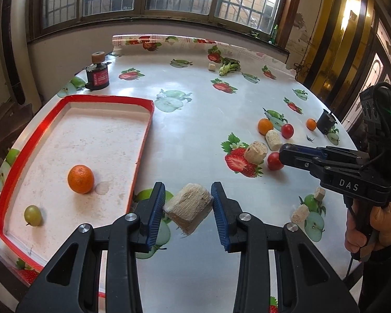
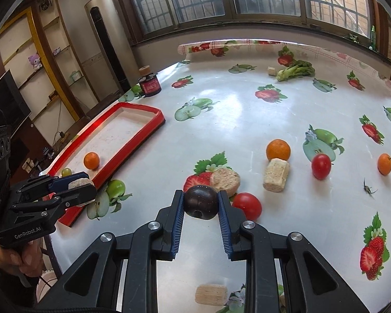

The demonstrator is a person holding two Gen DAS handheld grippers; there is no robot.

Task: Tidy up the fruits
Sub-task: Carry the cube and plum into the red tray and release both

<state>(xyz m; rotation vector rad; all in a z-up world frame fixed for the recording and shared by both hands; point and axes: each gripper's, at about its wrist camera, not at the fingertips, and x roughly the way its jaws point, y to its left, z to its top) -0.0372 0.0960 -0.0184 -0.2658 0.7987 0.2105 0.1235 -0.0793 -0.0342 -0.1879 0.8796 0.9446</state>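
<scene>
Sitting at the left of the table, the red-rimmed tray [image 1: 143, 135] already holds a green grape [image 1: 33, 215] near its close end and a mandarin [image 1: 81, 179] just beyond it. Just right of the tray's near corner, the left gripper [image 1: 187, 203] is clamped on a pale fibrous chunk [image 1: 189, 208], which looks like a cut piece of sugarcane; its long axis runs slantwise across the blue pads [image 1: 156, 208], and it hangs above the tablecloth, not over the tray. The tray therefore lies directly to this gripper's left, a short sideways carry away, making the left hand much the nearer one for the next drop.

Farther right of the tray, the right gripper [image 2: 200, 206] is closed around a dark round plum [image 2: 201, 202], raised a little over the table. Well right of the tray, loose fruit waits on the cloth: two red tomatoes [image 2: 247, 206], two small oranges [image 2: 278, 150] and several more cane pieces [image 2: 276, 174]. From the plum, the tray lies to the left, past the other gripper, so I judge the left load should go in first.
</scene>
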